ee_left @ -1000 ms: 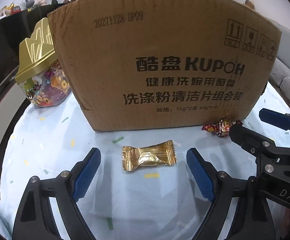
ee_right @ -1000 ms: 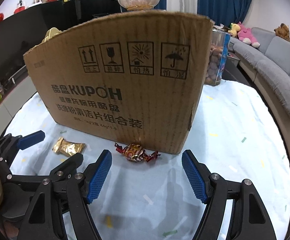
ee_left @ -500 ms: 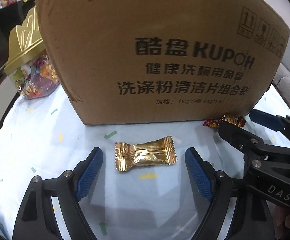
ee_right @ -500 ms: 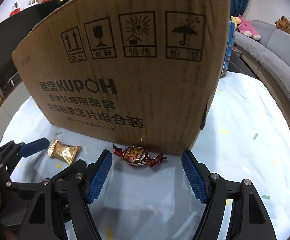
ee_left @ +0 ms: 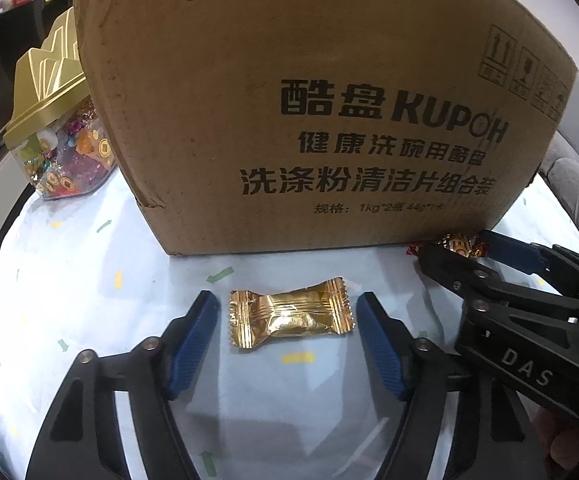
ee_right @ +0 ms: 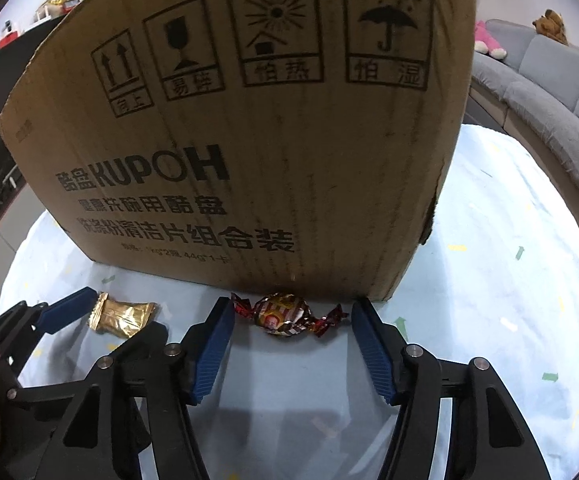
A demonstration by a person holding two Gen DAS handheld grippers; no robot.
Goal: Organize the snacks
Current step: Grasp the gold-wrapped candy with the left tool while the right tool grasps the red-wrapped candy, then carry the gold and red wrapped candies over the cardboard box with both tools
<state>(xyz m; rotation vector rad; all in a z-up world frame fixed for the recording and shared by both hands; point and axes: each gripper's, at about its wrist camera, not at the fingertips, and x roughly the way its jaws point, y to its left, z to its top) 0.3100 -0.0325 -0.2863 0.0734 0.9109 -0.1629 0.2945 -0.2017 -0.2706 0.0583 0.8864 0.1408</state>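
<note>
Claws closing, nothing gripped yet: left claw (ee_left: 287, 312) straddles gold candy (ee_left: 289, 317), right claw (ee_right: 292, 314) straddles red candy (ee_right: 285, 314) near box (ee_right: 249, 140), for simultaneous pickup.

Two candies (ee_left: 289, 318) lie before the box (ee_left: 309, 112).

Even indoor light, soft shadows, sharp centre, fisheye-warped dark corners.
</note>
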